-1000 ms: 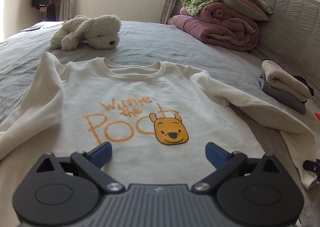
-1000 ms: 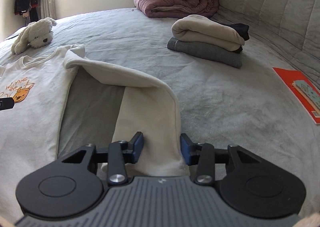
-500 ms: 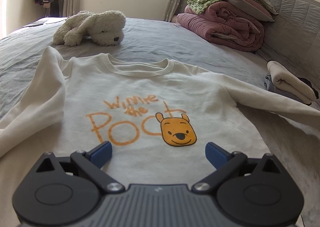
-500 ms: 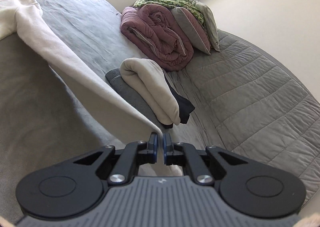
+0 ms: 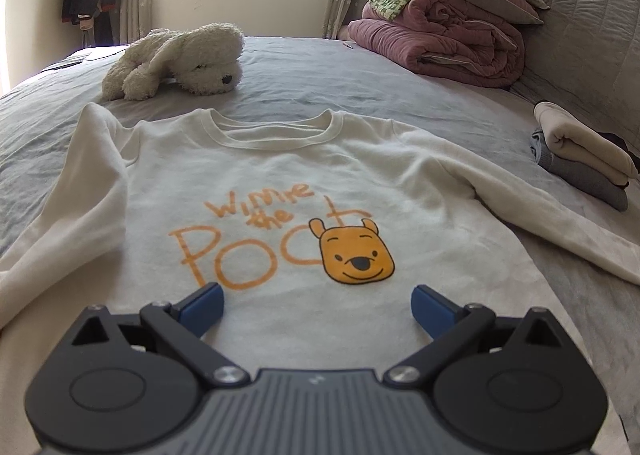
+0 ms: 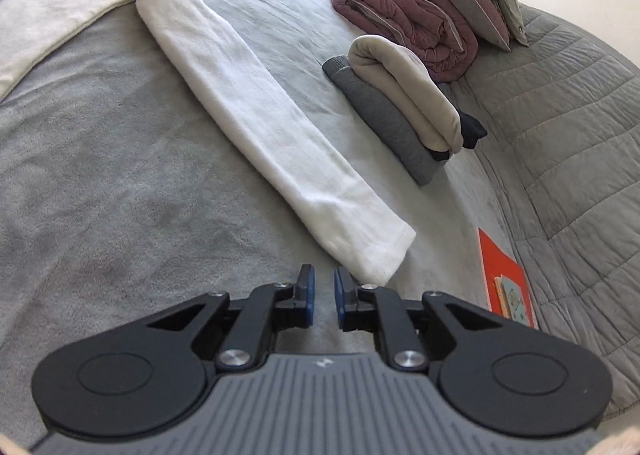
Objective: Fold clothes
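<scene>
Sweatshirt flat on bed. Left gripper wide open, empty. Right gripper opening, nothing between jaws, beside sleeve cuff.

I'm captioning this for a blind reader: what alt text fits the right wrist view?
A white sweatshirt's sleeve lies flat and straight on a grey bed. The right gripper sits just short of the cuff, jaws opening with nothing between them. Folded clothes lie beyond.
</scene>
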Tool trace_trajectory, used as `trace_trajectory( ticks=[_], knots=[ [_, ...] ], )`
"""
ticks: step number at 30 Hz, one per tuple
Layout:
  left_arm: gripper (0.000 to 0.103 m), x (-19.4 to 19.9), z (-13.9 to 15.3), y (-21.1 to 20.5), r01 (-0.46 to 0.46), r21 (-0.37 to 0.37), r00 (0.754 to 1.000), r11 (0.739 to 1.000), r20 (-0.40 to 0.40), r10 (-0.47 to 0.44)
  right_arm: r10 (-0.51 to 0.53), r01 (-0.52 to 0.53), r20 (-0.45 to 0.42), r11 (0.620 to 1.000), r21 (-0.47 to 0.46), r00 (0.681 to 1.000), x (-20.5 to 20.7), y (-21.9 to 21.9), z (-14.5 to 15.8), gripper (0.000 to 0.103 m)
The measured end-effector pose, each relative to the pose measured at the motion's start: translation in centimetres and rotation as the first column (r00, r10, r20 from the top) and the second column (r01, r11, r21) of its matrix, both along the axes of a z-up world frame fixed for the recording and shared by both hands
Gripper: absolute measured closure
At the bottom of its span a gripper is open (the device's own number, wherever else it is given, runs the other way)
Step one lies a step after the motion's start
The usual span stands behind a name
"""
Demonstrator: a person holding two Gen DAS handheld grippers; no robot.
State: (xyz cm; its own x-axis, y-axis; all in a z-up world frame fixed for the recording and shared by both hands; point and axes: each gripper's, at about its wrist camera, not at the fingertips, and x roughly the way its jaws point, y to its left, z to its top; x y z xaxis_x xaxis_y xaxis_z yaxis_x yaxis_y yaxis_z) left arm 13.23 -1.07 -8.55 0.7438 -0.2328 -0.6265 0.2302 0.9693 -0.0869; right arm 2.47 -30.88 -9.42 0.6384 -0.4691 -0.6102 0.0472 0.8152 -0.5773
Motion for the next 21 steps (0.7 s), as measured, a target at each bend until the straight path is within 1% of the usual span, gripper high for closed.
trace_trajectory(
  ticks=[1,2,3,4,6,8,11,14,17,18,21],
  knots=[
    [0.002,0.0,0.0,0.0,0.001,0.002,1.0,1.0,0.001,-0.001,-0.036,0.036,0.007,0.997,0.063,0.999,0.0,-0.8,0.8,0.073],
    [0.002,0.0,0.0,0.0,0.002,0.004,1.0,1.0,0.002,-0.002,-0.074,0.071,0.013,0.989,0.128,0.997,-0.1,-1.6,1.6,0.068],
    [0.002,0.0,0.0,-0.1,0.003,0.007,1.0,1.0,0.002,-0.003,-0.114,0.107,0.024,0.974,0.201,0.993,-0.4,-2.5,2.3,0.057],
    [0.002,-0.1,-0.1,-0.1,0.003,0.009,1.0,1.0,0.003,-0.003,-0.154,0.14,0.032,0.952,0.271,0.988,-0.6,-3.4,3.0,0.052],
    [0.002,-0.1,-0.1,-0.2,0.003,0.013,1.0,1.0,0.004,-0.003,-0.224,0.191,0.044,0.905,0.38,0.974,-0.8,-5.1,4.0,0.051],
    [0.002,-0.1,-0.2,-0.3,0.003,0.019,1.0,1.0,0.007,-0.004,-0.304,0.241,0.064,0.852,0.464,0.951,-1.1,-6.6,4.6,0.05],
    [0.002,-0.1,-0.2,-0.4,0.004,0.03,1.0,1.0,0.011,-0.004,-0.389,0.283,0.095,0.796,0.535,0.916,-0.4,-8.3,4.7,0.048],
    [0.001,-0.3,-0.3,-0.7,0.003,0.043,1.0,0.999,0.019,-0.004,-0.472,0.315,0.117,0.733,0.603,0.874,0.3,-10.1,4.8,0.045],
    [0.001,-0.3,-0.4,-0.8,0.003,0.049,1.0,0.999,0.021,-0.004,-0.521,0.337,0.102,0.676,0.655,0.848,1.6,-11.2,4.4,0.045],
    [0.001,-0.3,-0.4,-0.8,0.002,0.05,1.0,0.999,0.021,-0.003,-0.53,0.343,0.096,0.666,0.662,0.843,2.3,-11.4,4.1,0.045],
    [0.001,-0.3,-0.4,-0.8,0.001,0.053,1.0,0.999,0.021,-0.002,-0.54,0.365,0.082,0.665,0.652,0.838,3.9,-11.7,3.2,0.045]
  ],
)
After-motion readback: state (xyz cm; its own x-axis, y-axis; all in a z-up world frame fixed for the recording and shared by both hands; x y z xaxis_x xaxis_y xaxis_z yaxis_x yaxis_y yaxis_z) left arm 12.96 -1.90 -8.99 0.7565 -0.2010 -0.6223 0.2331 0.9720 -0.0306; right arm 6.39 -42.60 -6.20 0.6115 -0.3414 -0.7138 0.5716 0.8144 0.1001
